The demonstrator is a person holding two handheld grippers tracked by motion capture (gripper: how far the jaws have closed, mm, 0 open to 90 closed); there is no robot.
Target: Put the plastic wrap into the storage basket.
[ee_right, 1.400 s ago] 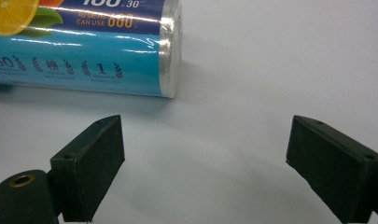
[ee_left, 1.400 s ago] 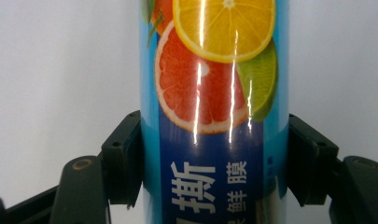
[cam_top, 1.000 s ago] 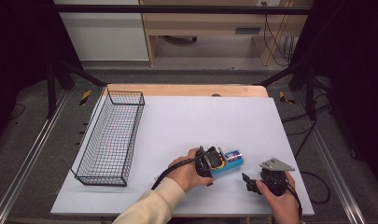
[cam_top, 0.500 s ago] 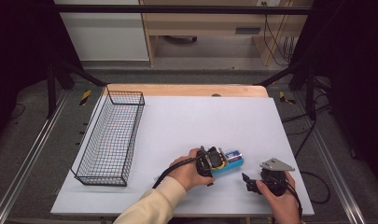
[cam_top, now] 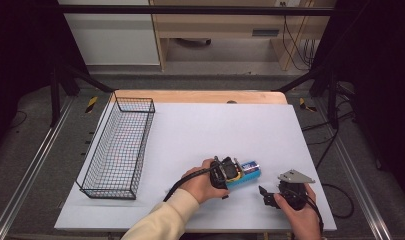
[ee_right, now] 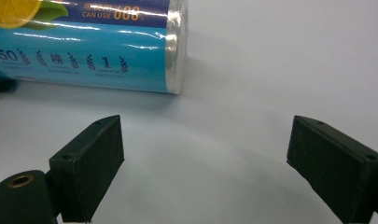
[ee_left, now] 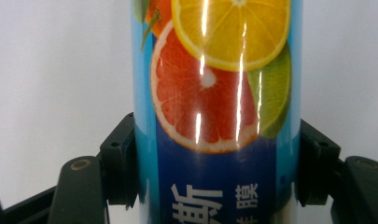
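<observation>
Two hand-held grippers low on the white worktop (cam_top: 200,130): left hand-held gripper (cam_top: 235,171) clamped across a citrus-printed roll of cling film (ee_left: 214,112), long axis running straight out between its jaws; right hand-held gripper (ee_right: 203,163) spread wide, gripping nothing, roll's end just ahead and leftward. Wire basket (cam_top: 121,145) well apart.

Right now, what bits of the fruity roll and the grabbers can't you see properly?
- Roll: in the left gripper view both ends are cut off by the picture edges, and its bottom writing is cut too.
- Same roll in the right gripper view: the top and left edges cut it off.
- High view: the left gripper and the hand hide the roll's near end; its label is too small to read.
- Right gripper: fingers wide apart, nothing between them.
</observation>
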